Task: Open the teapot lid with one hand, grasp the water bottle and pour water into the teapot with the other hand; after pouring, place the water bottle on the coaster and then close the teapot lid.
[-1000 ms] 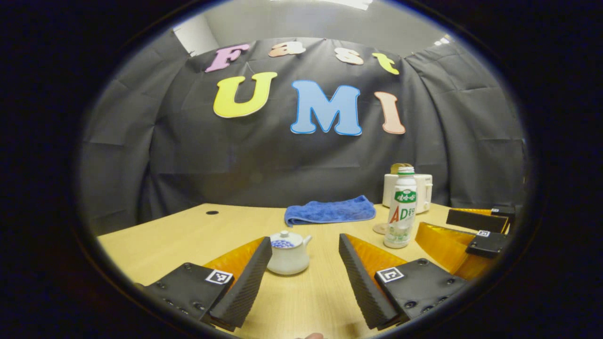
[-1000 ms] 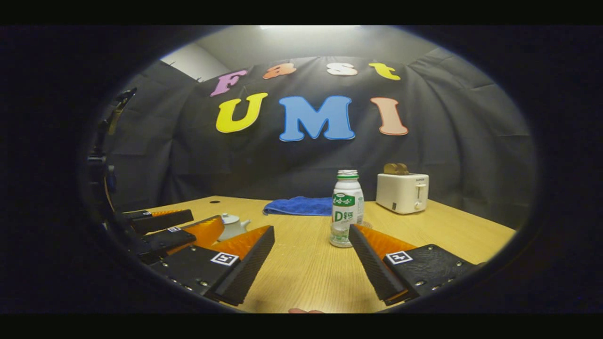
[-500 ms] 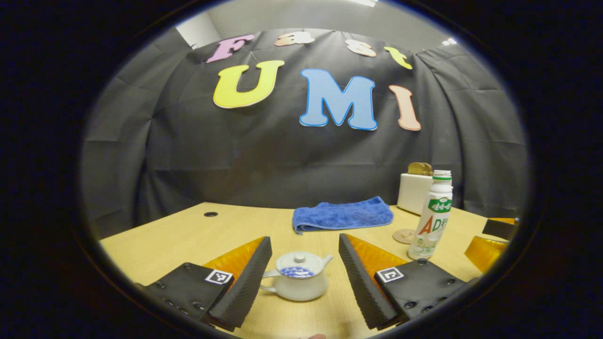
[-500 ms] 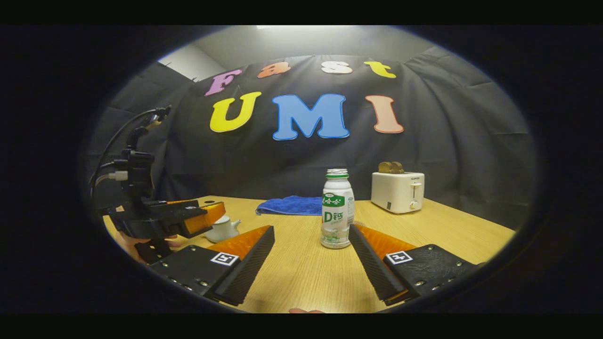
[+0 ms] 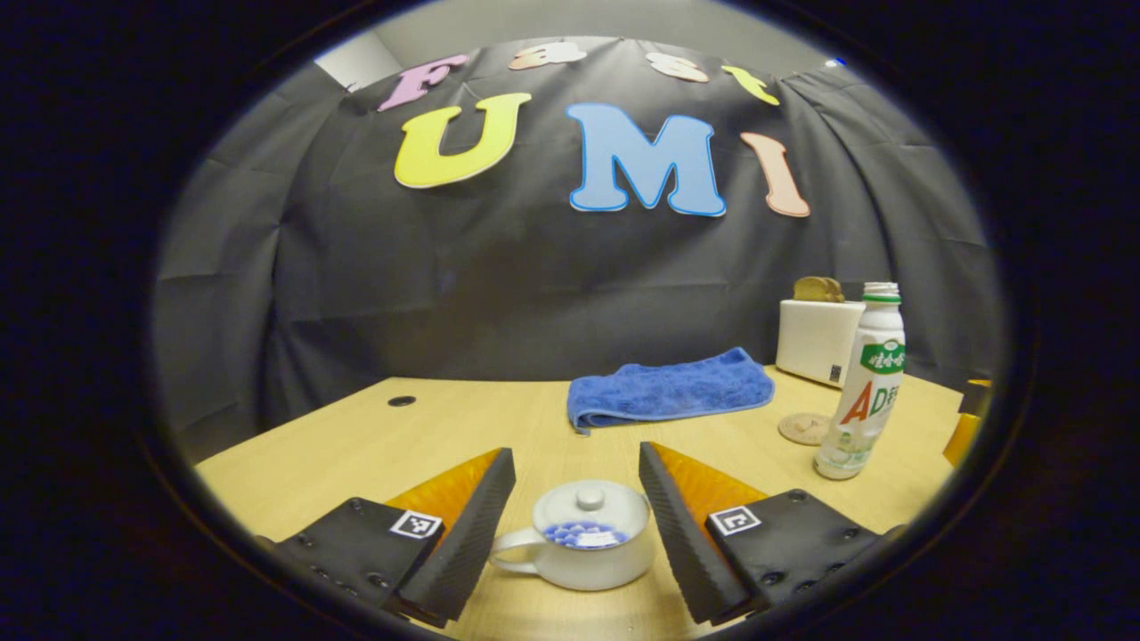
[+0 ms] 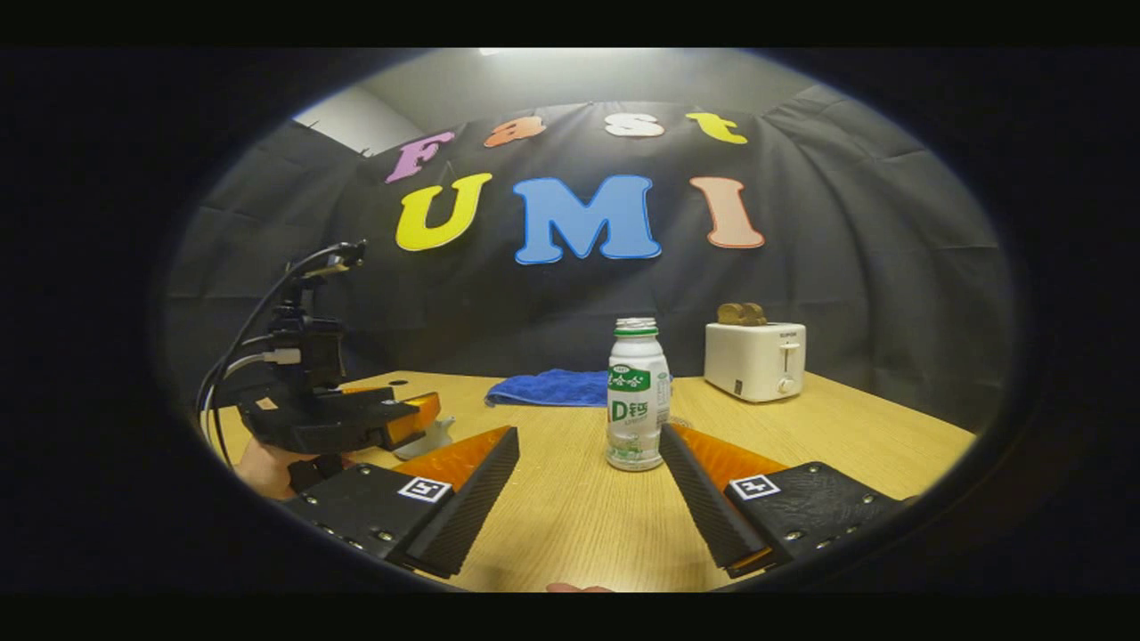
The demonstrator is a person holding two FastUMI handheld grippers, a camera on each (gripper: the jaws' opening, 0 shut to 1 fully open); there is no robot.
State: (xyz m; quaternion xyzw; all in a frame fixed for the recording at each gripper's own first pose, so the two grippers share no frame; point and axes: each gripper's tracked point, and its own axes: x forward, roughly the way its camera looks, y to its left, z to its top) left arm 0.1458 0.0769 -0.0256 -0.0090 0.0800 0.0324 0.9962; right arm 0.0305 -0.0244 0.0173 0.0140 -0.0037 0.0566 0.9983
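Nearest, the left gripper (image 5: 577,499) is standing wide open around the small white ceramic teapot (image 5: 583,545), whose smooth, fragile lid is best pinched by its round knob (image 5: 590,497). Farther off, the right gripper (image 6: 590,481), also open, is facing the light, slippery white plastic water bottle (image 6: 637,396) on the wooden table (image 6: 570,516).

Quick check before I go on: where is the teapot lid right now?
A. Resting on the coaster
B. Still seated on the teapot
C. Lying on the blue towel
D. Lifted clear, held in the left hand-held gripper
B: in the left gripper view the lid sits closed on the teapot, which stands between the open fingers of the left hand-held gripper, neither finger touching the lid.
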